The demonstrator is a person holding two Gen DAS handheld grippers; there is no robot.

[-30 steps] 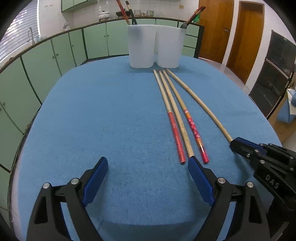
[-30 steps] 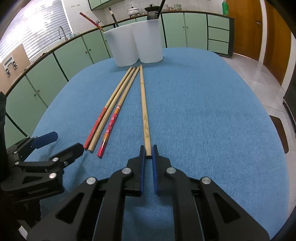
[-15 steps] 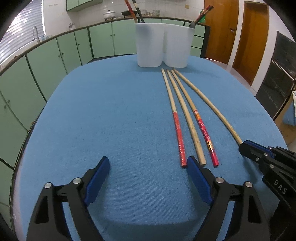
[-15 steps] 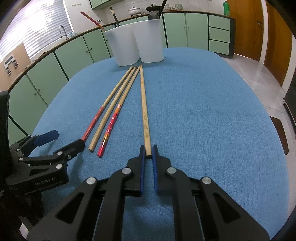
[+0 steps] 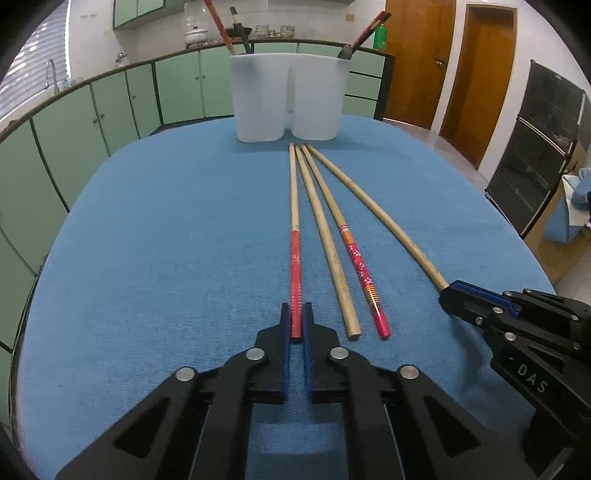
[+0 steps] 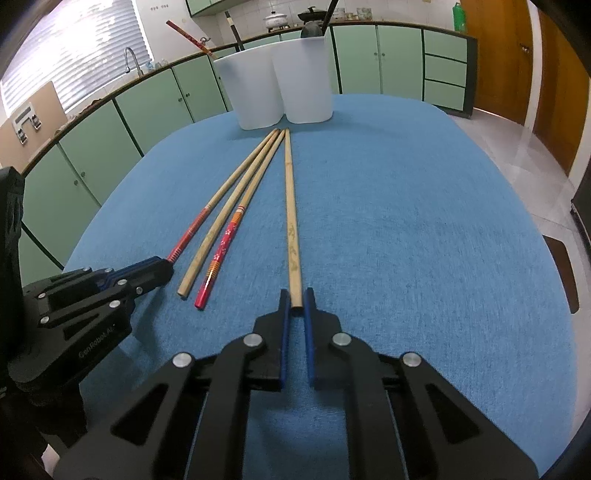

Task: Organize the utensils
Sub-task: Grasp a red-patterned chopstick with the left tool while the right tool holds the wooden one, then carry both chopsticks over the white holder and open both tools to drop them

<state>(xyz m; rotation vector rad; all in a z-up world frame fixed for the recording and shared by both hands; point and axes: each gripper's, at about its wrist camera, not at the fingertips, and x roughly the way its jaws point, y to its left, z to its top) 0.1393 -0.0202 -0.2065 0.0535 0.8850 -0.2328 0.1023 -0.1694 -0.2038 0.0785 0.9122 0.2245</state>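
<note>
Between left gripper point(image 5: 296, 314) fingers: red-handled chopstick point(image 5: 295, 258) end, clamped. Right gripper point(image 6: 294, 301) fingers clamp plain chopstick point(image 6: 291, 221). Beyond: two loose chopsticks, white holder point(image 5: 290, 98). Risk: end-grip lets long sticks pivot, slip.

Pale green kitchen cabinets point(image 5: 122, 99) along the far wall — white lidded pot point(image 5: 194, 35) on the counter above. Brown wooden doors point(image 5: 417, 62) at right, green plastic bottle point(image 6: 458, 16) nearby. Blue cloth tabletop point(image 6: 424, 229) underneath everything.
</note>
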